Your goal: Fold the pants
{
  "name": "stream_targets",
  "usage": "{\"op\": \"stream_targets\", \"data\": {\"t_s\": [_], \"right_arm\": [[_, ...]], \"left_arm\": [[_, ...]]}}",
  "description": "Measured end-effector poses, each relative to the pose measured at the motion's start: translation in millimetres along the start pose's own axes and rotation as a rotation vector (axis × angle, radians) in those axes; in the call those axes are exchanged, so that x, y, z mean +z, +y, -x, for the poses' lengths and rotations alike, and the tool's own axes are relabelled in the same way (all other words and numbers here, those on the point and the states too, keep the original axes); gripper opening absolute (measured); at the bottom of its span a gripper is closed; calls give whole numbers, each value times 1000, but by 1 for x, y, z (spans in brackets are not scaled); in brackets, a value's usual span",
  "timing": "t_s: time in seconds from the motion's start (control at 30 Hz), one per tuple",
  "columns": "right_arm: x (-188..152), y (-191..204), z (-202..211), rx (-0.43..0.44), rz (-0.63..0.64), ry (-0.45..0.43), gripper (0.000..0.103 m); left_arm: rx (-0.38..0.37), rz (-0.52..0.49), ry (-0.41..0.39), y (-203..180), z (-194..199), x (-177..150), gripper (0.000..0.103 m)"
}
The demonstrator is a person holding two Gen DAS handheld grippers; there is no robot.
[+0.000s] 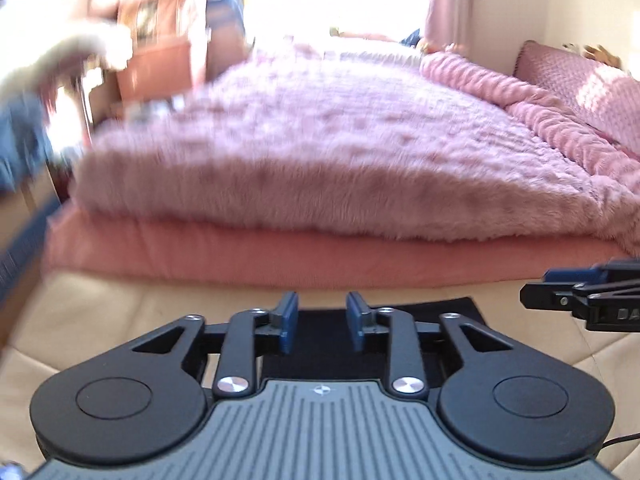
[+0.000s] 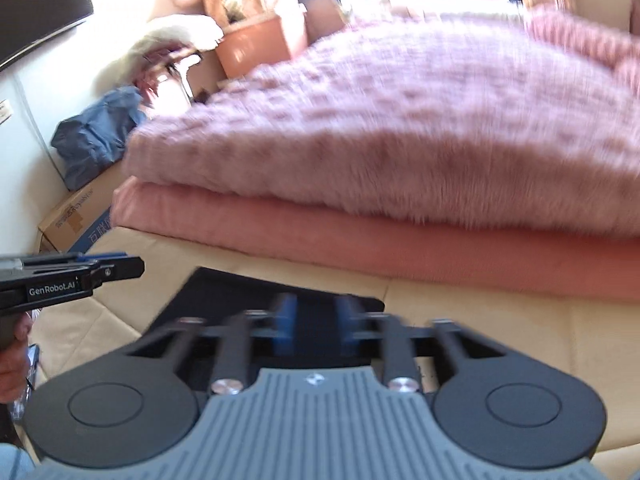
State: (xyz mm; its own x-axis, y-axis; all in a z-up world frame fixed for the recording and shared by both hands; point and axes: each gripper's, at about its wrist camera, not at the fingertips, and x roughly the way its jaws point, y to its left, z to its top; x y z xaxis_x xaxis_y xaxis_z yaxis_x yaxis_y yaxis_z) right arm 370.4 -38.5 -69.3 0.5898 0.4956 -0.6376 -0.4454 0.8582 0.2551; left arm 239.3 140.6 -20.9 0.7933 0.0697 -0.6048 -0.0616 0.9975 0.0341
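Observation:
The black pants (image 1: 440, 310) lie folded flat on the beige bed surface, just ahead of both grippers; they also show in the right wrist view (image 2: 224, 296). My left gripper (image 1: 322, 326) is open and empty, its blue pads hovering over the near part of the pants. My right gripper (image 2: 314, 326) is open and empty too, over the pants' right half. The right gripper shows at the right edge of the left wrist view (image 1: 560, 300). The left gripper shows at the left edge of the right wrist view (image 2: 100, 270). Both views are motion-blurred.
A fluffy pink blanket (image 1: 320, 152) on a folded salmon blanket (image 1: 280, 252) fills the bed behind the pants. A pink pillow (image 1: 580, 88) lies far right. A cardboard box (image 2: 76, 220) with a blue garment (image 2: 96, 132) stands left of the bed.

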Motion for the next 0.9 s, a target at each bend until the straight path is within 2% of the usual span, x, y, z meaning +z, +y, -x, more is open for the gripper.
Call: {"op": "stream_targets", "data": {"t_s": [0.07, 0.1, 0.2, 0.23, 0.27, 0.37, 0.47, 0.53, 0.63, 0.7, 0.77, 0.9], "right_arm": [[0, 14, 35, -7, 42, -59, 58], [-2, 21, 54, -14, 60, -84, 60], [-7, 39, 102, -27, 96, -147, 72], [-10, 46, 118, -38, 112, -169, 80], [-13, 52, 132, -52, 124, -189, 82], [-24, 69, 174, -88, 156, -256, 82], [-41, 86, 205, -136, 153, -300, 82], [-57, 94, 221, -155, 133, -328, 82], [-78, 103, 235, -160, 112, -323, 82], [-92, 109, 238, -174, 96, -300, 82], [-104, 110, 236, -201, 85, -261, 82], [-126, 110, 220, -201, 61, -186, 82]], "left_arm": [[53, -33, -58, -12, 32, 1, 54], [72, -44, -90, -17, 48, 0, 56], [100, -50, -165, -27, 90, -5, 75], [100, -53, -188, -31, 103, -7, 83], [101, -54, -212, -33, 116, -10, 93], [155, -60, -279, -44, 147, -14, 102], [214, -92, -335, -53, 162, -21, 102], [204, -66, -317, -54, 165, -28, 102], [153, 15, -264, -49, 167, -42, 102], [136, 59, -216, -46, 166, -50, 102], [137, 64, -161, -44, 161, -59, 102], [119, 90, -58, -38, 154, -78, 102]]}}
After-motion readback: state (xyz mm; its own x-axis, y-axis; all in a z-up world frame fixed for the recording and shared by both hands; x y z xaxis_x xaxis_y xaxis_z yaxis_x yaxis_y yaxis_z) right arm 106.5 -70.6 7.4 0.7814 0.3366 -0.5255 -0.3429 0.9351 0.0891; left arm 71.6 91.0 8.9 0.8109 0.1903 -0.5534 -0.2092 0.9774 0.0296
